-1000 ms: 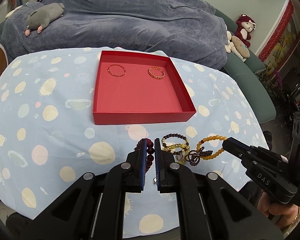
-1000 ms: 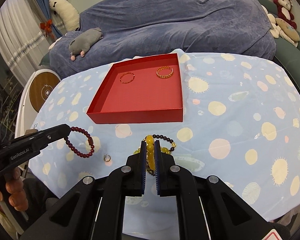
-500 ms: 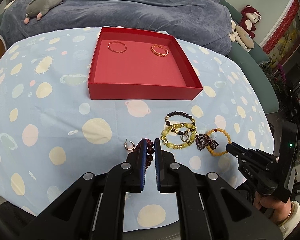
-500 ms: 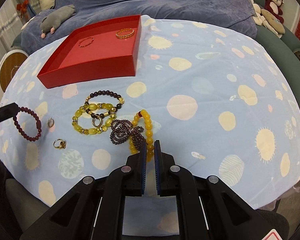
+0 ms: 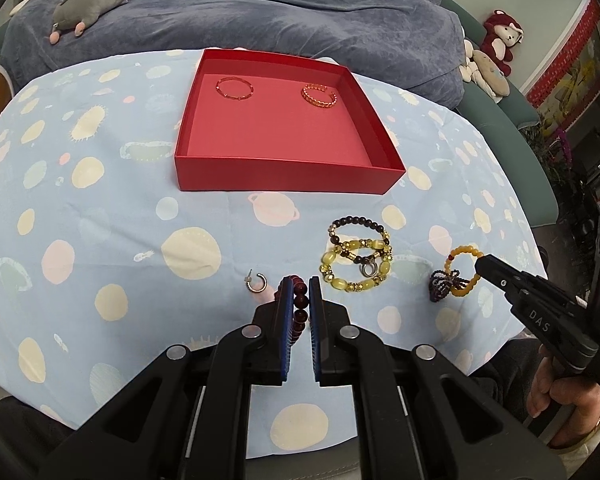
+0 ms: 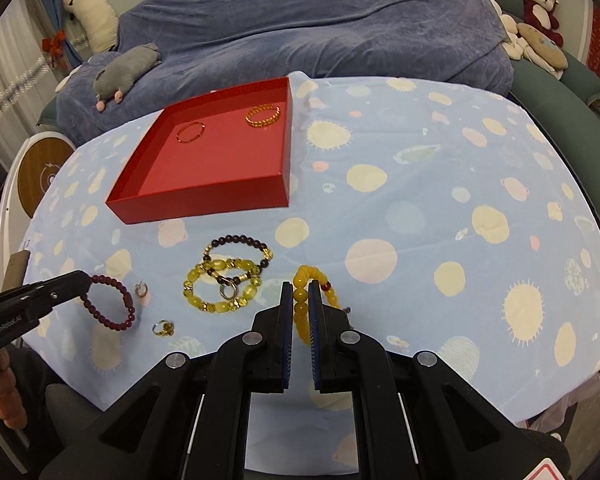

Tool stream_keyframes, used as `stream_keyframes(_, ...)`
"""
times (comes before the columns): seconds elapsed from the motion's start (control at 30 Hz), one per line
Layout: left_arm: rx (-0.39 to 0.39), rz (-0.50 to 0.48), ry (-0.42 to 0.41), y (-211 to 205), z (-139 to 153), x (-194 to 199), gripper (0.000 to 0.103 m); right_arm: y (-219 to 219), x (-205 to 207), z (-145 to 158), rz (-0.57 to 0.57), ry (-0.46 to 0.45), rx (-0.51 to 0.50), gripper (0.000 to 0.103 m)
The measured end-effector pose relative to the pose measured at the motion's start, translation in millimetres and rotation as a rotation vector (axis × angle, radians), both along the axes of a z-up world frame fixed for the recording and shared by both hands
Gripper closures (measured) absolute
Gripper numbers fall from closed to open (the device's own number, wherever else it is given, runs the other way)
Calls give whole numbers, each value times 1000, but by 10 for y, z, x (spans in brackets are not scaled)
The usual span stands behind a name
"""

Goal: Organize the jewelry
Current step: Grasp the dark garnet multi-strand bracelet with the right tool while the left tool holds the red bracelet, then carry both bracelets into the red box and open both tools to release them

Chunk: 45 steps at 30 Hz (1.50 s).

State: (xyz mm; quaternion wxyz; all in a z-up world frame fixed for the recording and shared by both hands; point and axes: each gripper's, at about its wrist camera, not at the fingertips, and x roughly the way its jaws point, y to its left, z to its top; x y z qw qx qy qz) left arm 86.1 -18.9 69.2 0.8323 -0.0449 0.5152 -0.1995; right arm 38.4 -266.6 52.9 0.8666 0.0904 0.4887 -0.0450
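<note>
Amber bracelet (image 6: 302, 300) lifted off tangled bracelets (image 6: 228, 276).

Soft even light, fisheye-warped edges

A red box (image 5: 284, 182) holds two thin bangles (image 5: 234, 88); beaded bracelets (image 5: 358, 258), a hoop earring (image 5: 256, 282) and a ring (image 6: 163, 328) lie on the cloth.

A grey plush mouse (image 5: 90, 2) lies on a blue blanket (image 5: 284, 12) behind the table.
</note>
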Motion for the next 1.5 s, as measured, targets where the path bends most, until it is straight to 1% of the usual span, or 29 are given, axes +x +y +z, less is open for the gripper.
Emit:
stream_keyframes(0.07, 2, -2, 3, 3, -11, -8, 95, -84, -80, -94, -45, 17, -15, 89)
stream_keyframes(0.1, 2, -3, 5, 1, -19, -13, 95, -123, -124, -120, -62, 17, -15, 82)
stream_keyframes(0.13, 4, -4, 7, 0, -32, -17, 95, -158, -174, -131, -75, 15, -16, 79)
stream_keyframes(0.2, 5, -4, 13, -2, -66, -21, 95, -196, -240, -127, -78, 12, -8, 78)
stream_keyframes(0.33, 2, -3, 25, -37, -112, -33, 95, -110, -242, -113, -33, 4, 4, 78)
stream_keyframes(0.47, 6, -15, 29, -83, -129, -51, 95, -57, -106, -260, -21, 31, 25, 78)
stream_keyframes(0.57, 10, -19, 33, -101, -142, -48, 95, -72, -8, -365, -29, 44, 17, 78)
stream_keyframes(0.6, 10, -18, 34, -105, -148, -43, 95, -79, 22, -399, -29, 51, 14, 78)
stream_keyframes(0.63, 11, -17, 35, -108, -152, -40, 95, -87, 47, -433, -33, 60, 7, 74)
stream_keyframes(0.7, 10, -17, 38, -117, -164, -33, 95, -105, 80, -506, -36, 73, 2, 71)
stream_keyframes(0.8, 10, -16, 41, -125, -171, -18, 95, -132, 98, -597, -40, 91, 19, 72)
stream_keyframes(0.87, 9, -14, 43, -122, -176, -10, 95, -139, 94, -600, -41, 82, 22, 80)
stream_keyframes(0.9, 9, -14, 44, -120, -180, -6, 95, -138, 94, -601, -37, 85, 32, 93)
stream_keyframes(0.93, 9, -14, 44, -119, -182, -2, 95, -134, 90, -585, -37, 78, 33, 95)
stream_keyframes(1.13, 6, -14, 44, -119, -181, 8, 95, -96, 84, -425, -19, 36, 43, 97)
stream_keyframes(1.33, -9, -18, 35, -115, -105, 29, 95, -15, 103, -58, 9, -43, 68, 97)
stream_keyframes(1.5, -36, -35, 6, -114, 97, 94, 95, 62, 221, 274, 50, -104, 92, 97)
